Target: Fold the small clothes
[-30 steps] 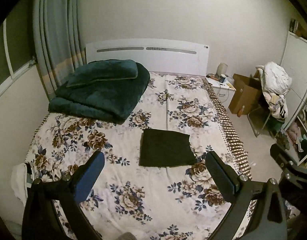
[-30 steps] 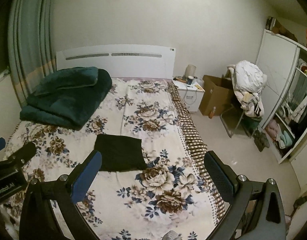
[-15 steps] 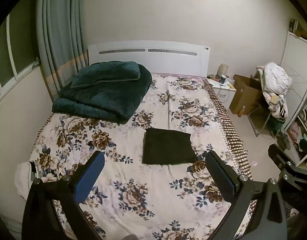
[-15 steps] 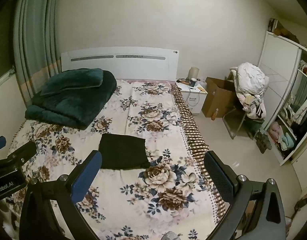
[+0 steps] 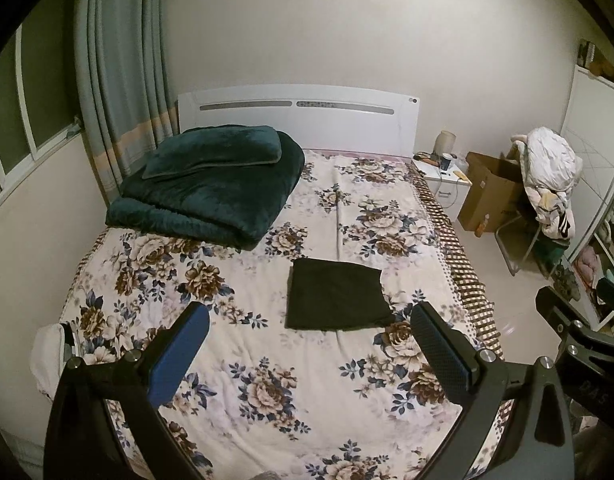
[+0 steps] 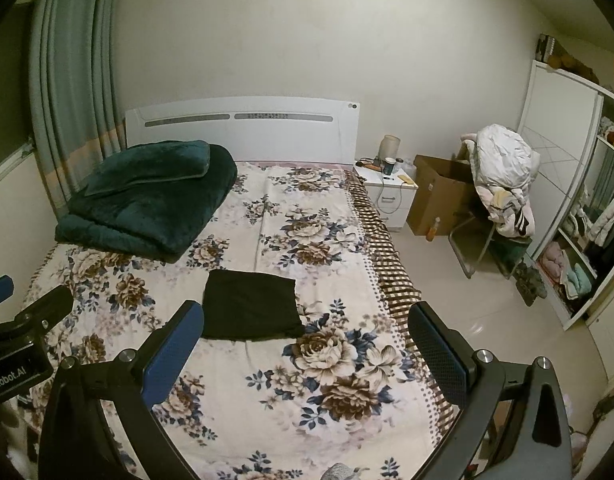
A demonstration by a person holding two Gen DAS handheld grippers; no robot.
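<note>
While both grippers hover apart and empty, a floral bed (image 5: 267, 392) carries a teal quilt (image 5: 211, 188) at its headboard-left corner and a folded dark garment (image 5: 335, 300) mid-bed; it looks soft, light, best pinched at corners.

A folded teal blanket (image 5: 211, 184) lies on the floral bedsheet (image 5: 275, 364); a cardboard box (image 6: 439, 196) stands beside the white nightstand (image 6: 391, 196).

nightstand (image 6: 391, 196) items too small, wardrobe (image 6: 567, 200) cropped
</note>
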